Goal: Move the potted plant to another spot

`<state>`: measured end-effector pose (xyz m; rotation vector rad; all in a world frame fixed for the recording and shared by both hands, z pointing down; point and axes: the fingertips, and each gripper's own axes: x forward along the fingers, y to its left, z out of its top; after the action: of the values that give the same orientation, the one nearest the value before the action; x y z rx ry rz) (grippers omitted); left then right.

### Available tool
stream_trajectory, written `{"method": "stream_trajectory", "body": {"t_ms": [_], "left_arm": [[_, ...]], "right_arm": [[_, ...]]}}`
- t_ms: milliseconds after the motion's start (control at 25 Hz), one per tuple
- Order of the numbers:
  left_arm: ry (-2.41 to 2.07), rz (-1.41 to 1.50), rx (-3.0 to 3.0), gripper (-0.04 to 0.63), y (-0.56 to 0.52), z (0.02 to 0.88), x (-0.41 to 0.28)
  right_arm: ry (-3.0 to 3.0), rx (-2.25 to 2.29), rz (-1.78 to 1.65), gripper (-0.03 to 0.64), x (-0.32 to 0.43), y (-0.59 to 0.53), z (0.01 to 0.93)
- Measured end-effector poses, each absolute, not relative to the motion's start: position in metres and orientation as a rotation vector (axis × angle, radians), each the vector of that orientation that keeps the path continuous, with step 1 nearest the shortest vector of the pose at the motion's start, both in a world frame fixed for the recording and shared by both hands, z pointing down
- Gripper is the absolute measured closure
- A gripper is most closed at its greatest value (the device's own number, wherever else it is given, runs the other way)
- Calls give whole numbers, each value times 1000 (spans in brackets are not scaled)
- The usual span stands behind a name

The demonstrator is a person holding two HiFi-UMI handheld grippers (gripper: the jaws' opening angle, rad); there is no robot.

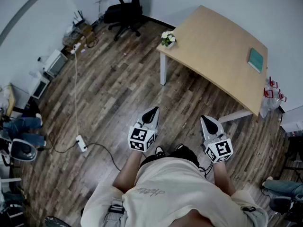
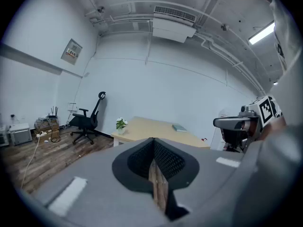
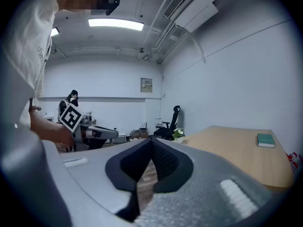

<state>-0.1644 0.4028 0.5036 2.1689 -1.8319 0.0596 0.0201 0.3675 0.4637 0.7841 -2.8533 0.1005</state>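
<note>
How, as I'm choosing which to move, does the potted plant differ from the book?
The potted plant stands upright at a corner of the table; the book lies flat near the opposite edge. The plant has white flowers and leaves; the book is plain teal. Both rest on it.

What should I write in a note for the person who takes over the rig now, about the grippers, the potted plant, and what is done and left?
Left gripper: jaws shut, empty.
Right gripper: jaws shut, empty.
Both hang over the wooden floor, apart from the table.
Potted plant: upright on the table's corner nearest the office chair; a teal book lies near the opposite end.
Done: nothing, plant untouched.
Left: approach, grasp the pot, set it at another spot.
</note>
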Motion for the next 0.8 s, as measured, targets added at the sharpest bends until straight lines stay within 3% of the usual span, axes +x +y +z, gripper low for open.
{"method": "stream_trajectory", "body": {"t_ms": [640,720,800], "left_arm": [[-1888,114,2165,576,409,500,-178],[-1888,124,2150,501,411,503,-180],[-1890,127,2136,377,410,504,-184]], "right_arm": [[-2851,784,106,615,-6,363,472],[-2853,764,118,615,-6,367,474],[-2854,756,114,615,-6,368,474]]}}
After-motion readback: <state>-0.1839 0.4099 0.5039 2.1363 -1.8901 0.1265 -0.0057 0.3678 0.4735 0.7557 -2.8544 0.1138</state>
